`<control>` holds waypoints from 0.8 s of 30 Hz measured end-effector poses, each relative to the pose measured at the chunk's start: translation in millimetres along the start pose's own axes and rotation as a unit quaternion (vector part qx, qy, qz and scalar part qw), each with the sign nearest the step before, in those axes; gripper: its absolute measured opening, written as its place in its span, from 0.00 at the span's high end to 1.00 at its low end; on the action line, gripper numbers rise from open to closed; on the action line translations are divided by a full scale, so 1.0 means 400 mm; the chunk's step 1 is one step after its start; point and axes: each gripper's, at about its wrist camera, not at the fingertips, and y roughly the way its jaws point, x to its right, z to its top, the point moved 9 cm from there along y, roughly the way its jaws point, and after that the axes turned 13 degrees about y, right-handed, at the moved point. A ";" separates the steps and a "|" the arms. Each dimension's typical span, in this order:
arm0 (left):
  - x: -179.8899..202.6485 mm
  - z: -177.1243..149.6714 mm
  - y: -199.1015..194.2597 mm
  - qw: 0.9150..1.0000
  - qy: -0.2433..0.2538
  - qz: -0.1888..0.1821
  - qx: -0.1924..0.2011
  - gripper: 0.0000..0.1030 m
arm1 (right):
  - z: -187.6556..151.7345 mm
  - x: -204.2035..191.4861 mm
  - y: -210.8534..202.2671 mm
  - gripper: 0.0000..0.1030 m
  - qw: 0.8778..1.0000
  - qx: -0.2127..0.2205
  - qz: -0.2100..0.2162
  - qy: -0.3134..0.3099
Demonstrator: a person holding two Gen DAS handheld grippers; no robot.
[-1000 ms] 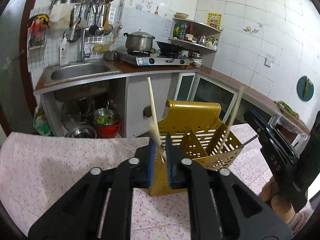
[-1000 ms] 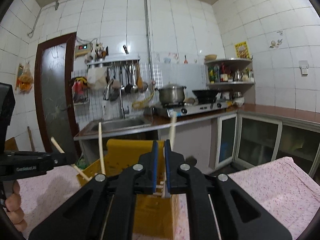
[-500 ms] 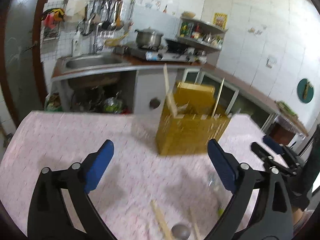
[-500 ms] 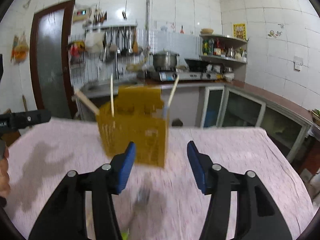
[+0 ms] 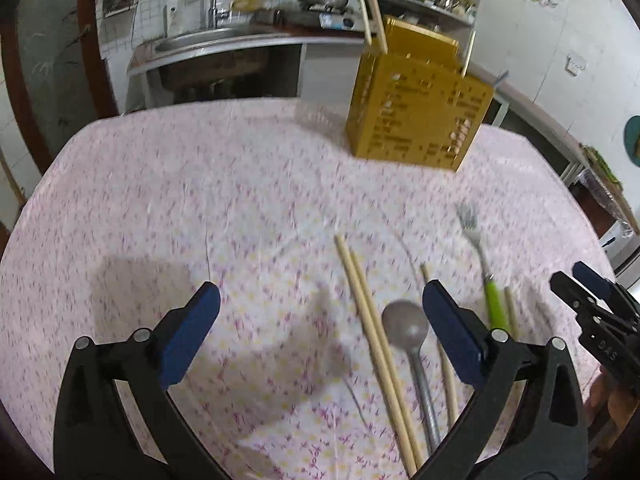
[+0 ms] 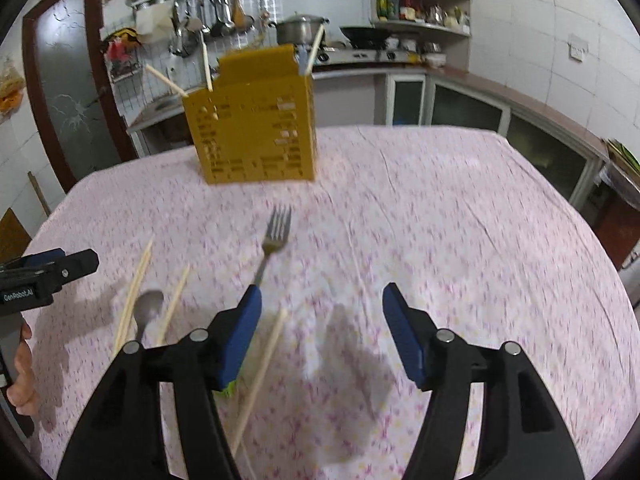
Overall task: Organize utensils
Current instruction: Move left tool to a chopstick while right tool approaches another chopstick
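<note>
Both jaws opening and empty, the left gripper and right gripper hover over crowded chopsticks at five o'clock, risking double pickups.

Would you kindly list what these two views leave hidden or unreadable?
- Fork: right view, its green handle sits behind the right gripper's left finger.
- Spoon: left view, handle end cut off by the bottom edge.
- Caddy: both views, walls hide its compartments and the chopsticks' lower ends.
- Shelf bottles: right view, too small to read labels.
</note>
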 end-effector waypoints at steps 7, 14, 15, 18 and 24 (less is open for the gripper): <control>0.035 -0.043 0.027 1.000 0.004 0.004 -0.031 0.20 | -0.067 -0.001 0.013 0.40 0.999 -0.041 -0.002 0.009; 0.056 -0.063 0.058 0.998 -0.011 -0.028 -0.060 0.50 | -0.117 -0.025 0.041 0.51 0.997 -0.081 -0.005 0.005; 0.060 -0.064 0.063 0.997 -0.013 -0.031 -0.062 0.54 | -0.122 -0.025 0.042 0.55 0.996 -0.084 -0.004 0.006; 0.070 -0.067 0.073 0.997 -0.011 -0.036 -0.069 0.60 | -0.128 -0.030 0.052 0.57 0.996 -0.089 -0.002 0.009; 0.080 -0.057 0.080 0.997 -0.008 -0.040 -0.065 0.68 | -0.129 -0.045 0.060 0.66 0.995 -0.095 0.002 0.003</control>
